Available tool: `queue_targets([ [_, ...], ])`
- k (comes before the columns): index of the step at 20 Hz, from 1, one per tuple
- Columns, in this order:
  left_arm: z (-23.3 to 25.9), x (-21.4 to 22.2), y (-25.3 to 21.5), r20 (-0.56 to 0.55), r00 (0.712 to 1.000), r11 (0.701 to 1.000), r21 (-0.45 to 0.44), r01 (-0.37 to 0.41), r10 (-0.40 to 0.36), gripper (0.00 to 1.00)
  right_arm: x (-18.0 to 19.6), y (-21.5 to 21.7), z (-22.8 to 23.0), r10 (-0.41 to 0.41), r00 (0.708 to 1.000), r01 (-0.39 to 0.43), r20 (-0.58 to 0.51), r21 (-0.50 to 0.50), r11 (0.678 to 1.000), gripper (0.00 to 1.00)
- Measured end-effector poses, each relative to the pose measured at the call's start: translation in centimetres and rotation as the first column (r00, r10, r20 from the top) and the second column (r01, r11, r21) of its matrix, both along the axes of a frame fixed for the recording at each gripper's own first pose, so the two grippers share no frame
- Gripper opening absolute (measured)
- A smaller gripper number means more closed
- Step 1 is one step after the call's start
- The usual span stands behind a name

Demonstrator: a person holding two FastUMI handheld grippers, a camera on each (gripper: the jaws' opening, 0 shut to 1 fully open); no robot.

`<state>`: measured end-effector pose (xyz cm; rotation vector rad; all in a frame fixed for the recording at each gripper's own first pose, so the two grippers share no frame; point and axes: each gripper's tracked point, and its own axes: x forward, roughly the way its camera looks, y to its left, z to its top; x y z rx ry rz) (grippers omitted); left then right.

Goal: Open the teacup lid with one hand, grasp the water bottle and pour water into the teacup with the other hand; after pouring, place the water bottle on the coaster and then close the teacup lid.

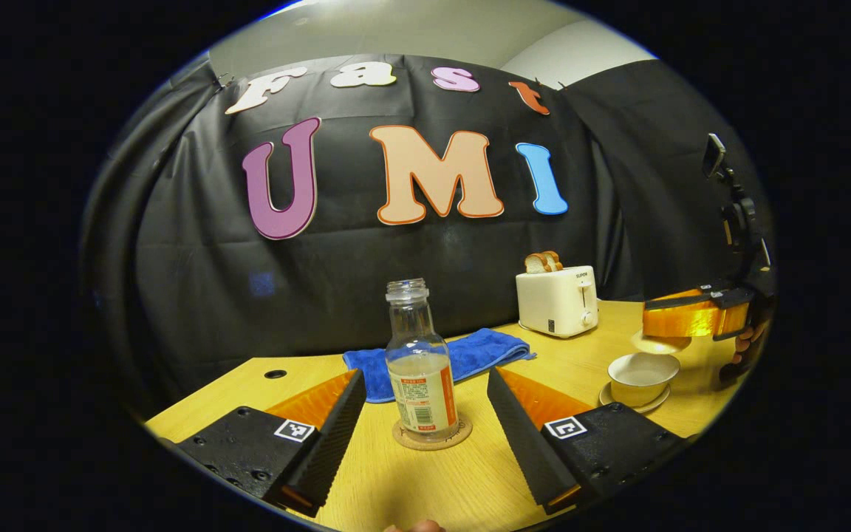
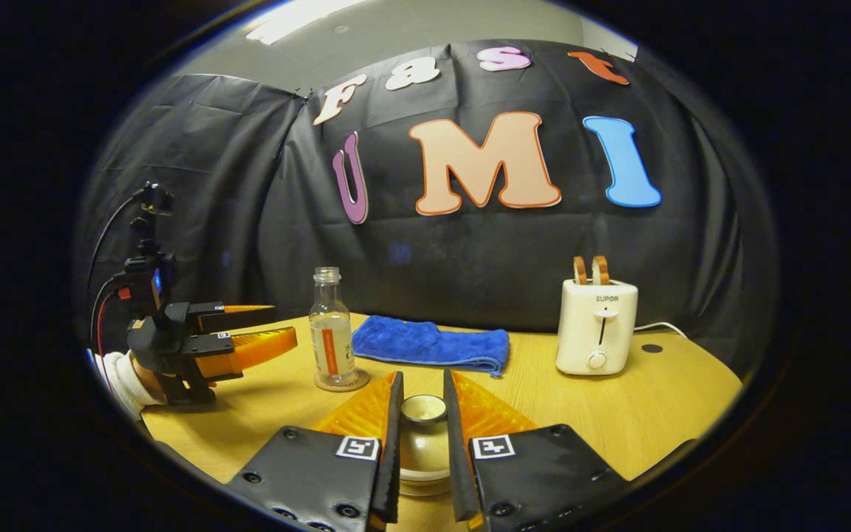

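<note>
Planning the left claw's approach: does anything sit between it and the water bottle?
Nothing visible does. In the left gripper view the water bottle stands on its coaster, straight ahead of the open left claw, with bare table between.

you can read one brand word: "supor", printed in small dark capitals on the front of the white toaster [image 2: 596, 326], above its lever; in the left gripper view it sits near the top edge of the toaster [image 1: 558, 299]. the water bottle [image 1: 419, 363] carries a white and orange label, its print too small to make out.
</note>
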<state>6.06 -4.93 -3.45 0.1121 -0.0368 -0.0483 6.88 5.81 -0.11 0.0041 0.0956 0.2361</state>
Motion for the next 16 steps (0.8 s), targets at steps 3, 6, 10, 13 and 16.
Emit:
queue_targets([
  [3,0.0,-0.5,0.1,0.0,1.0,1.0,0.012,-0.005,0.005,0.96,0.6,-0.2,-1.2,-0.011,0.999,0.011,-0.04,-0.007,1.0,0.31],
  [6,-0.3,-0.7,-0.4,-0.001,1.0,1.0,0.0,0.006,-0.006,0.96,0.9,-0.2,-1.9,-0.015,0.998,0.014,-0.063,-0.007,1.0,0.31],
  [10,-0.7,-0.9,-0.4,-0.004,1.0,1.0,-0.013,0.0,0.0,0.96,1.0,-0.1,-2.5,-0.017,0.997,0.016,-0.078,-0.014,1.0,0.31],
  [13,-1.2,-0.9,-0.3,-0.016,1.0,1.0,-0.022,-0.001,0.001,0.96,1.2,0.0,-3.0,-0.015,0.996,0.013,-0.086,-0.028,1.0,0.32],
  [16,-1.2,-0.9,-0.3,-0.019,1.0,1.0,-0.025,-0.001,0.001,1.0,1.1,0.3,-3.1,-0.011,0.996,0.009,-0.087,-0.023,1.0,0.33],
])
